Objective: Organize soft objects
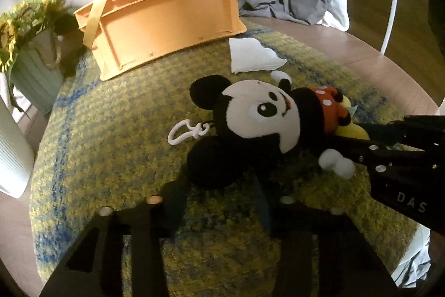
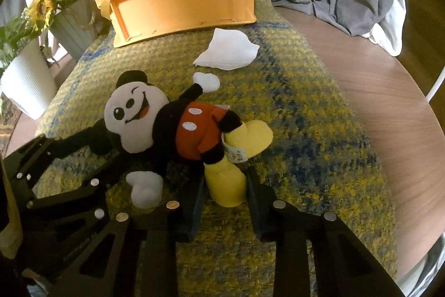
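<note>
The plush mouse (image 1: 258, 113) lies on its back in the middle of the fuzzy yellow and blue mat (image 1: 111, 130). The mat covers most of the round wooden surface (image 2: 389, 102). The orange basket (image 1: 167, 27) stands at the far edge of the mat, well apart from the toy. A folded white cloth (image 1: 250, 54) lies between them, just past the toy's raised hand.

The left tongs (image 1: 219, 185) have one black ear (image 1: 214, 163) between them and look clenched on it. The right tongs (image 2: 225, 194) look clenched on one yellow foot (image 2: 225, 185). So the toy is held at both ends, but it is not lifted yet.

The toy looks light and very squishy. It will not break. It will bend and sag in the middle when it goes up, and the head will flop because it is big. The ear and the foot are puffy, so they can slip out if the squeeze is weak. A good hold goes deep on the fat part, not on the tip. The little white clip (image 1: 183, 132) by the head is hard and thin, so it is a poor place to grab.
</note>
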### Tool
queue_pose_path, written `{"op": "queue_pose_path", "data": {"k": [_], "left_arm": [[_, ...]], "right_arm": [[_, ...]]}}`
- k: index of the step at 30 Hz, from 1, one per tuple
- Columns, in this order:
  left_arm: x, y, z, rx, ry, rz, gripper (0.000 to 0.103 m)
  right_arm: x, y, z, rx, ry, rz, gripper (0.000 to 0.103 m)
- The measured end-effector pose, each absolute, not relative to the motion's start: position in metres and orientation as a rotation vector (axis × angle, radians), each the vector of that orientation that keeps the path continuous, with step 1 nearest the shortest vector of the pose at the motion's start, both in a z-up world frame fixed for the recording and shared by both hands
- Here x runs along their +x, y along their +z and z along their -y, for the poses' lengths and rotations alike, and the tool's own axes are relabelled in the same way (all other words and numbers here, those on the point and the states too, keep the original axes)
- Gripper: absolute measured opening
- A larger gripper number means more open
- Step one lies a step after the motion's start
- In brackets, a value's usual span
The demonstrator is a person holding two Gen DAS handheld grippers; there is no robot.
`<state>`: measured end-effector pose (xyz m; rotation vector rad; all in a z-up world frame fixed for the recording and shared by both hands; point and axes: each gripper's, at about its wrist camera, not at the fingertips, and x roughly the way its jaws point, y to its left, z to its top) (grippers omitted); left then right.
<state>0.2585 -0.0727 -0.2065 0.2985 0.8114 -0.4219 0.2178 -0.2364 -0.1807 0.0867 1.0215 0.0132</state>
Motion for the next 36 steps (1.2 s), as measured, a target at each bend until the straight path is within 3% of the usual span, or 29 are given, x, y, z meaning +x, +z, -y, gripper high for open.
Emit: {"op": "queue_pose_path", "data": {"k": [13, 14, 15, 18, 29, 34, 36], "left_arm": [[0.243, -0.187, 0.075, 0.334, -0.397, -0.731, 0.018], [0.242, -0.186, 0.076, 0.333, -0.392, -0.726, 0.017], [0.241, -0.184, 0.076, 0.333, -0.382, -0.718, 0.006], [0.24, -0.179, 0.078, 0.333, -0.37, -0.701, 0.004], [0.237, -0.179, 0.083, 0.338, -0.349, -0.715, 0.005], [0.236, -0.18, 0.083, 0.347, -0.318, -0.716, 0.021], [0.236, -0.18, 0.082, 0.35, -0.319, -0.714, 0.022]], "right_arm": [[0.208, -0.167, 0.237, 0.04, 0.017, -0.955, 0.023], [0.207, -0.165, 0.237, 0.039, 0.018, -0.95, 0.023], [0.206, -0.164, 0.238, 0.038, 0.021, -0.944, 0.023], [0.204, -0.159, 0.239, 0.026, 0.014, -0.924, 0.022], [0.201, -0.155, 0.245, 0.026, 0.028, -0.908, 0.022], [0.2, -0.156, 0.247, 0.03, 0.032, -0.913, 0.022], [0.2, -0.157, 0.248, 0.033, 0.033, -0.915, 0.022]]}}
